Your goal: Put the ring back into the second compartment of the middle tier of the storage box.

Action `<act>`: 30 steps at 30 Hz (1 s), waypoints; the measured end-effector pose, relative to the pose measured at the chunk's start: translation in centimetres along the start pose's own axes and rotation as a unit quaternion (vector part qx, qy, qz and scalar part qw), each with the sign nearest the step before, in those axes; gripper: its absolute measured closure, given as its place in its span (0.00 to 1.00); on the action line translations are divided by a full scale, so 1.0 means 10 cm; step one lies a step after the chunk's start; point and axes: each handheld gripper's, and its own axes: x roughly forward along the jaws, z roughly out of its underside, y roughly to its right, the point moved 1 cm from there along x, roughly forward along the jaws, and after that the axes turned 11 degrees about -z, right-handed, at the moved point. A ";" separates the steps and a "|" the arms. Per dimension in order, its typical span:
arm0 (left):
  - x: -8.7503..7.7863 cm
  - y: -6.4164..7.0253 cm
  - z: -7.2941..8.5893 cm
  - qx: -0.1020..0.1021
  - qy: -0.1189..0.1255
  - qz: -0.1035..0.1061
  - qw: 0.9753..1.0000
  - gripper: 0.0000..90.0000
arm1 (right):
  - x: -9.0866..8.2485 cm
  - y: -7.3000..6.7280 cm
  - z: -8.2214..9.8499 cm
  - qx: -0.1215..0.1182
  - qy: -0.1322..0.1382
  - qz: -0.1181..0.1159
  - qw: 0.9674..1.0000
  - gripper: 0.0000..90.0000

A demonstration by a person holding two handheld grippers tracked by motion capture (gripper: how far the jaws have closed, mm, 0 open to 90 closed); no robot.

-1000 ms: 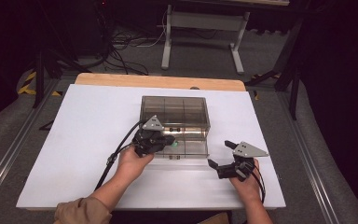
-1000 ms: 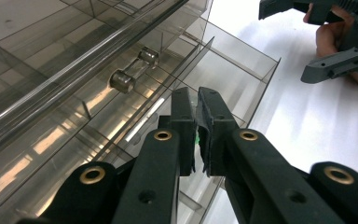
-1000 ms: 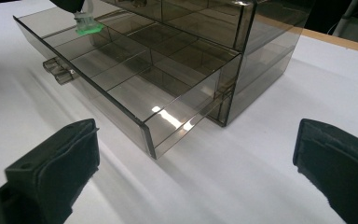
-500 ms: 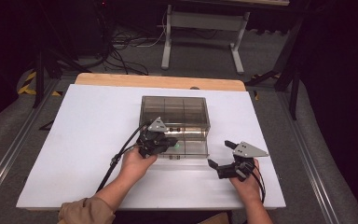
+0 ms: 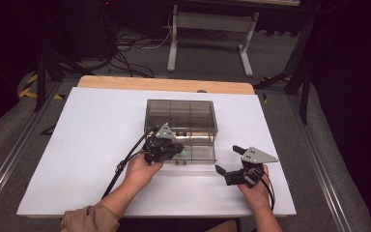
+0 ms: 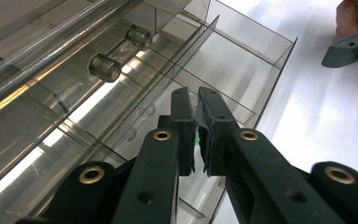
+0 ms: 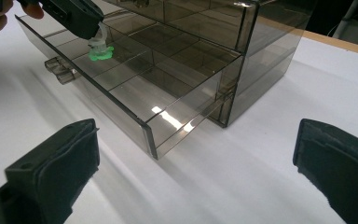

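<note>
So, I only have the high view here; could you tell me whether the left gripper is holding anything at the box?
Observer: Yes. The left gripper view shows the left gripper with its jaws shut on a small green piece.
Operator: Thank you. Where exactly is that piece?
Observer: The right gripper view shows it inside the open drawer, in a front compartment close to a knob.
Operator: And how do the right gripper's jaws stand?
Observer: In its own view the right gripper has its jaws wide apart with nothing between them, over the white table in front of the drawer.
</note>
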 end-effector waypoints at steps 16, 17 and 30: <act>-0.02 0.03 0.00 0.009 0.006 -0.001 1.000 0.82 | 0.00 0.00 0.00 0.000 -0.001 0.000 1.000 0.01; -0.04 0.03 0.00 0.008 0.011 0.004 1.000 0.81 | 0.00 0.00 0.00 -0.001 -0.001 0.000 1.000 0.01; -0.39 -0.06 0.02 -0.012 0.056 0.028 0.998 0.46 | -0.07 -0.07 -0.05 -0.035 0.010 0.003 0.999 0.00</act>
